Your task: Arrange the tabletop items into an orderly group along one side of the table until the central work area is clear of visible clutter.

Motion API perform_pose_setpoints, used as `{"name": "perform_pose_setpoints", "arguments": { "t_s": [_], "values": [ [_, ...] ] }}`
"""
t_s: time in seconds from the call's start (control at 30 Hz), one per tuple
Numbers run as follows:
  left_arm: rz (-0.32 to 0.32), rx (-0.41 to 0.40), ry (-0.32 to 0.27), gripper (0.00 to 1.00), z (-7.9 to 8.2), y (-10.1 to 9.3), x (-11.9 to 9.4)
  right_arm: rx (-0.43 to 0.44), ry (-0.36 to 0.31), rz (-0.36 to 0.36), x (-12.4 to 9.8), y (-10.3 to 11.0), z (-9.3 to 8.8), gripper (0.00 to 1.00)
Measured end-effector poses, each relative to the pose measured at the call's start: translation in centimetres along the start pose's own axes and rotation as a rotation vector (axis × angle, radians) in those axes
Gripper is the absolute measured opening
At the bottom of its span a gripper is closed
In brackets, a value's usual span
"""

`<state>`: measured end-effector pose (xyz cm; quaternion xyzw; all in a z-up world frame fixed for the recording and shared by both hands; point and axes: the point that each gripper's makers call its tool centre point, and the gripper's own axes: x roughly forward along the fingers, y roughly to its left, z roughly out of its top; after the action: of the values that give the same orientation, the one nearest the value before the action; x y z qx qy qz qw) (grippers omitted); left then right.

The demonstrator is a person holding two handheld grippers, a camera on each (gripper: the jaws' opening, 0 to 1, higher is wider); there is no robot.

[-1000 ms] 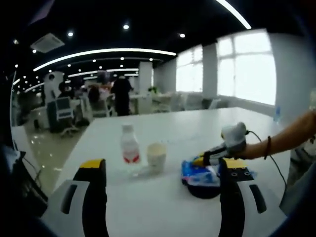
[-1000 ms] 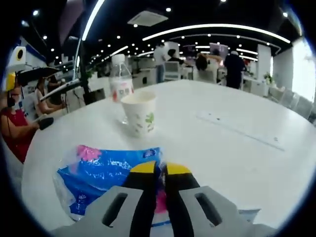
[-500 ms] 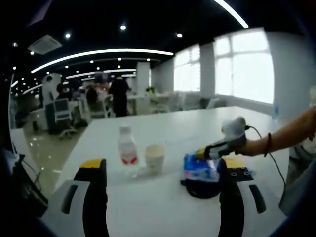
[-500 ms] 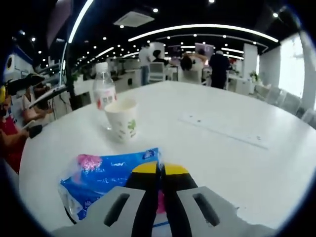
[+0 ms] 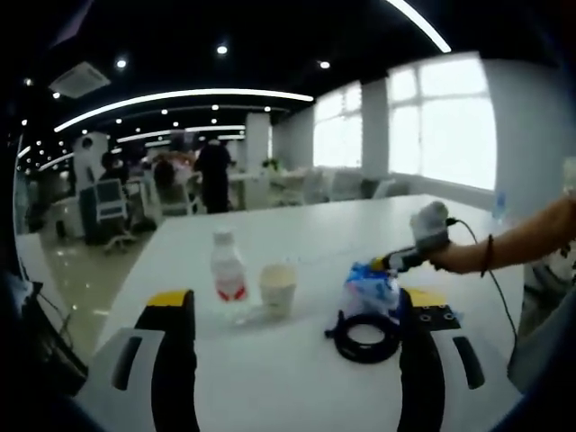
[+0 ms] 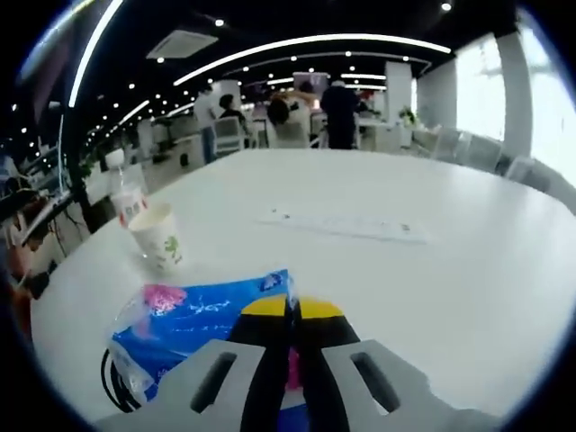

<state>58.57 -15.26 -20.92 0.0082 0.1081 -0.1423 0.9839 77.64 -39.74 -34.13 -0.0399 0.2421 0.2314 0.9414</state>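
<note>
On the surface a bottle stands just left of a paper cup. Right of them lies a coiled cable, and the packet hangs above it in the right gripper.

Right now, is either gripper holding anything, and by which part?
The right gripper is shut on the blue plastic packet, pinching it at one edge. The left gripper is open and holds nothing.
</note>
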Motion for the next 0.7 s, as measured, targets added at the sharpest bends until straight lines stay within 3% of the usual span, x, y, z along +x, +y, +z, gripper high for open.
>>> {"name": "perform_pose_setpoints", "arguments": {
  "t_s": [0.3,0.53,0.7],
  "values": [
    [-0.017,-0.03,-0.036,0.9,1.0,-0.1,-0.4,0.049,0.031,-0.111,-1.0,-3.4,-0.3,0.01],
    [0.008,0.012,-0.008,0.89,0.6,0.3,-0.4,0.083,0.055,-0.243,-2.2,-7.4,-0.8,0.01],
    [0.005,0.044,-0.007,0.89,0.7,-0.1,-0.2,0.107,0.04,-0.281,-3.1,-8.2,-0.6,0.01]
  ]
}}
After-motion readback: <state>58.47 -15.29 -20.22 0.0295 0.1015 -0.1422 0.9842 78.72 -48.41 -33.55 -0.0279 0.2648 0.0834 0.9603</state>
